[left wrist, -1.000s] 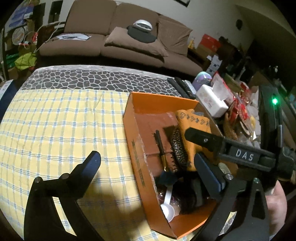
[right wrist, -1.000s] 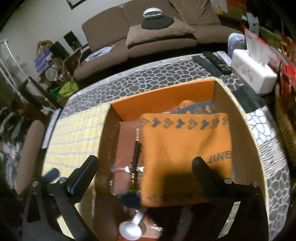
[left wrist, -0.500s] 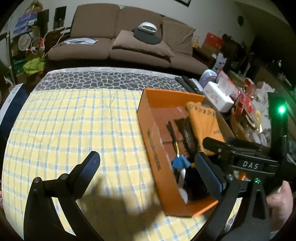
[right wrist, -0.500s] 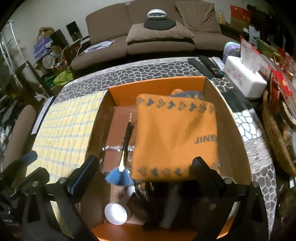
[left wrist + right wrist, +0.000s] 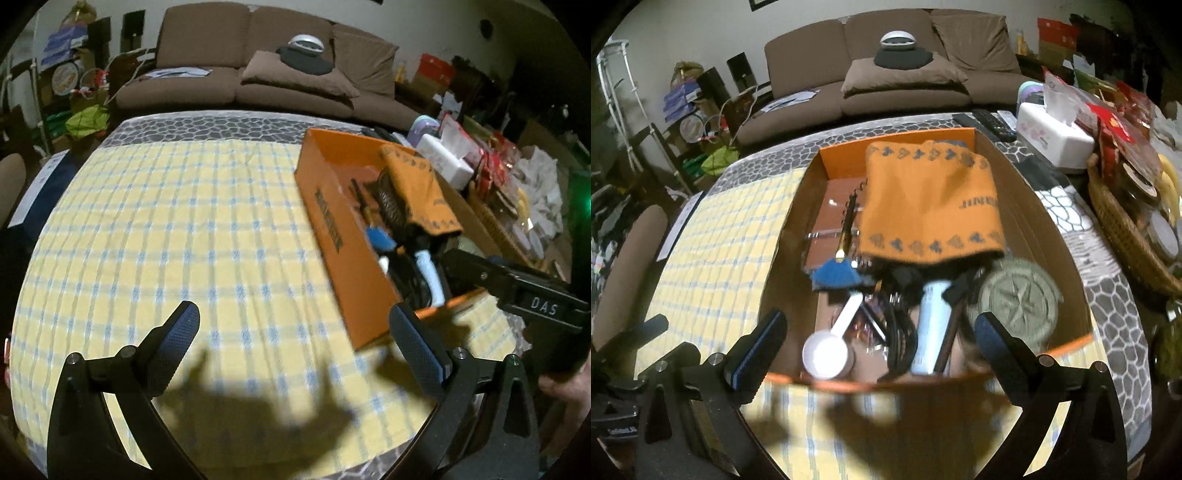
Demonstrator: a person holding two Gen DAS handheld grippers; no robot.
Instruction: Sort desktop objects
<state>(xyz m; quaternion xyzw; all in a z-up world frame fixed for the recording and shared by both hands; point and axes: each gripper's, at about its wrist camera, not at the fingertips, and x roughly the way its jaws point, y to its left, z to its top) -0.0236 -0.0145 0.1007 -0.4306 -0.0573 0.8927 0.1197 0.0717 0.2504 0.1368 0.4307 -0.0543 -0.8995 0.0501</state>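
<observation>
Both hand-held grippers have drawn back from the orange box (image 5: 1015, 173) over the last second. One second ago the right hand-held gripper (image 5: 877, 341) was low over the box contents; now its open, empty jaws frame the near box wall, and the full interior shows ahead of it. The left hand-held gripper (image 5: 295, 332), also wide open and empty, now hangs over bare yellow checked cloth on the worktop (image 5: 166, 221), with the box ahead and to its right.

Inside the box, listed by size: a folded orange cloth (image 5: 931, 203) at the far side, a brown notebook (image 5: 827, 221) far left, a round grey-green disc (image 5: 1015, 299) just ahead of the right finger, a pale blue tube (image 5: 931, 325), a white scoop (image 5: 827, 350) and a blue-tasselled pen (image 5: 846, 236).

Nothing remains on the cloth near either hand-held gripper. Judged from this, sorting is complete or nearly so.
</observation>
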